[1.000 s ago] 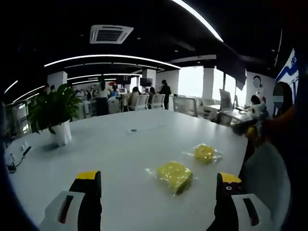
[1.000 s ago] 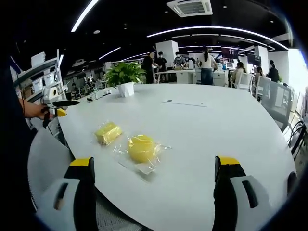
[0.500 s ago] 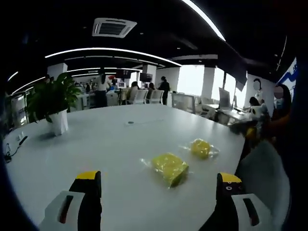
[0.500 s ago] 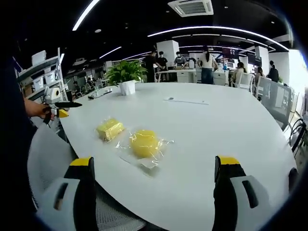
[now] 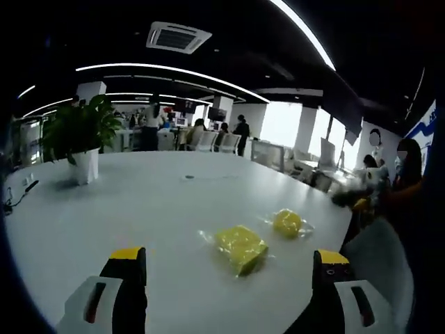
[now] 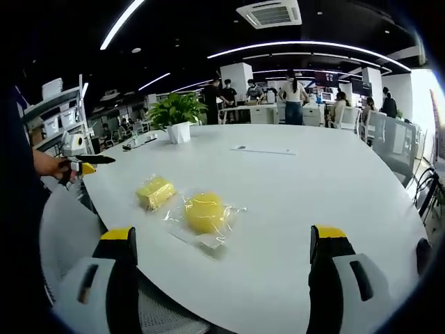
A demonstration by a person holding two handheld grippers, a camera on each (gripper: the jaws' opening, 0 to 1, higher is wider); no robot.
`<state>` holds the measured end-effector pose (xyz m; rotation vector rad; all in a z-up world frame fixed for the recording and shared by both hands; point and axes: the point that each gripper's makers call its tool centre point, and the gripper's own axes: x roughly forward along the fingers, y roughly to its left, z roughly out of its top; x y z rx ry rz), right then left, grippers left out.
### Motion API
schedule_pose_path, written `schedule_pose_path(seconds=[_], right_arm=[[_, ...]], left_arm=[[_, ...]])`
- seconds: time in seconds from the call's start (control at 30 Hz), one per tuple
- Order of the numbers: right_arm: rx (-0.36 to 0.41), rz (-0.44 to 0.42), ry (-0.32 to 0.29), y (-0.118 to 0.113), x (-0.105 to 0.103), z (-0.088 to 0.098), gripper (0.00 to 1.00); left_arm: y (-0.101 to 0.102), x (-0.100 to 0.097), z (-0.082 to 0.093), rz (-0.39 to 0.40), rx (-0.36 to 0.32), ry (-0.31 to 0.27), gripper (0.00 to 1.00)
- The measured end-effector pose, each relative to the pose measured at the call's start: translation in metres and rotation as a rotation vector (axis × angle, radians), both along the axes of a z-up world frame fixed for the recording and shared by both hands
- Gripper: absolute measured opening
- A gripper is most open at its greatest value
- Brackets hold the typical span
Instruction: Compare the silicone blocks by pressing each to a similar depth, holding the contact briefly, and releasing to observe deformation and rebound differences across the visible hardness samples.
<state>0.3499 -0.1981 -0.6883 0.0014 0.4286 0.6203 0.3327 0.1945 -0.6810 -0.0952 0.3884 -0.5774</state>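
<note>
Two yellow silicone blocks in clear plastic wrap lie on the white table (image 5: 139, 209). In the left gripper view the square block (image 5: 241, 248) is nearer and the round block (image 5: 287, 223) sits beyond it to the right. My left gripper (image 5: 229, 278) hovers open above the table edge, short of the square block. In the right gripper view the round block (image 6: 204, 212) is nearer and the square block (image 6: 155, 191) lies left of it. My right gripper (image 6: 224, 264) is open, held back from the round block. Nothing sits between either pair of jaws.
A potted plant (image 5: 80, 136) (image 6: 177, 115) stands farther back on the table (image 6: 313, 181). The left gripper (image 6: 80, 163), held in a hand, appears at the left of the right gripper view. A pale chair back (image 6: 62, 236) is near the table edge. People stand in the office behind.
Both cameras have shifted slightly, so the blocks sit a little differently in each view. The blocks themselves have not moved. Both grippers stay open.
</note>
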Motion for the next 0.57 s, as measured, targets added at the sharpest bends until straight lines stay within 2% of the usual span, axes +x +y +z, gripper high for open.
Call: schedule_pose_path(seconds=[0.23,0.4,0.57], right_arm=[[-0.004,-0.003,-0.004,0.0,-0.004,-0.001,0.97],[-0.001,-0.006,0.009,-0.001,-0.007,-0.004,0.97],[0.014,-0.022,0.002,-0.001,-0.004,0.0,0.97]], left_arm=[[0.003,-0.001,0.003,0.01,-0.004,-0.012,1.0],[0.008,0.003,0.011,0.052,-0.02,-0.023,1.0],[0.005,0.006,0.019,0.029,-0.025,-0.042,1.0]])
